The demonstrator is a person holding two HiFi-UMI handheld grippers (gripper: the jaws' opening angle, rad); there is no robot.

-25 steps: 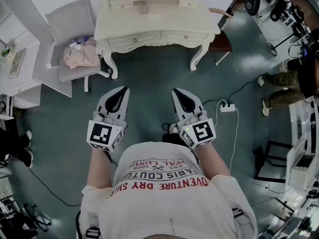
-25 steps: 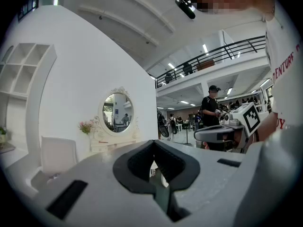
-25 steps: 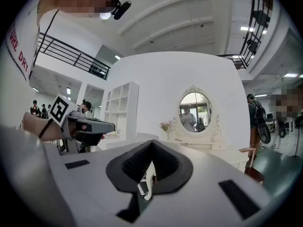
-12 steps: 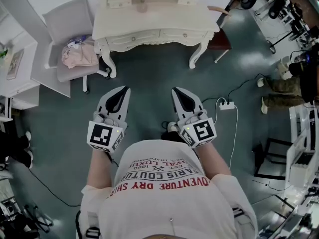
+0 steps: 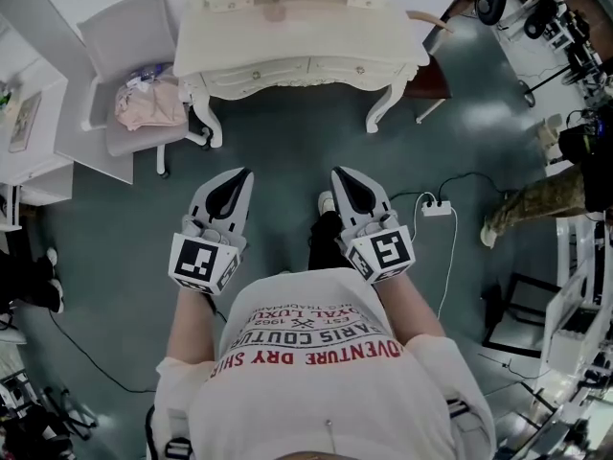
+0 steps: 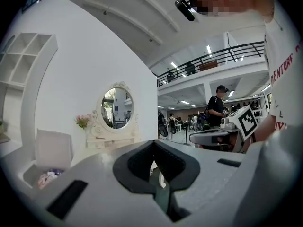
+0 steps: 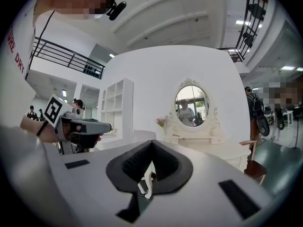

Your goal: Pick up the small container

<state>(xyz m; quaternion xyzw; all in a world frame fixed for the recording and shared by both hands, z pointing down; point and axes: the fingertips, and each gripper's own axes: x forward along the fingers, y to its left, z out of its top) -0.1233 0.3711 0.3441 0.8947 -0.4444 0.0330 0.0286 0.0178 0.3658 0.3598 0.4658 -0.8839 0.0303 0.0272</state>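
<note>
You stand on a teal floor [image 5: 278,161] in an open hall, facing a cream dressing table [image 5: 297,51] with an oval mirror [image 7: 191,105] set against a white wall.

Your left gripper [image 6: 154,148] has its jaws fully together, the dark pads meeting at the tip with nothing between them. Your right gripper [image 7: 151,146] is the same: jaws closed and empty, with only the table showing through the gap behind the pads. Both are held level in front of your waist, side by side and well apart from the table.

The only likely small container is a little brownish round item [image 5: 274,3] on the raised back of the tabletop, below the mirror. It is too small here to tell its shape or whether it has a lid.

Judging by its size, expect it to be light and rigid, so it should need little squeeze. A smooth round wall could slip or roll between the pads, and a nudge might skid it across the painted top. Part the jaws before you arrive. Take it across the middle of its body, below any lid, with the pads square to its sides.

A grey chair [image 5: 129,51] carrying a pink bundle [image 5: 148,111] sits just left of the table, and a power strip [image 5: 437,207] lies on the floor to your right.
</note>
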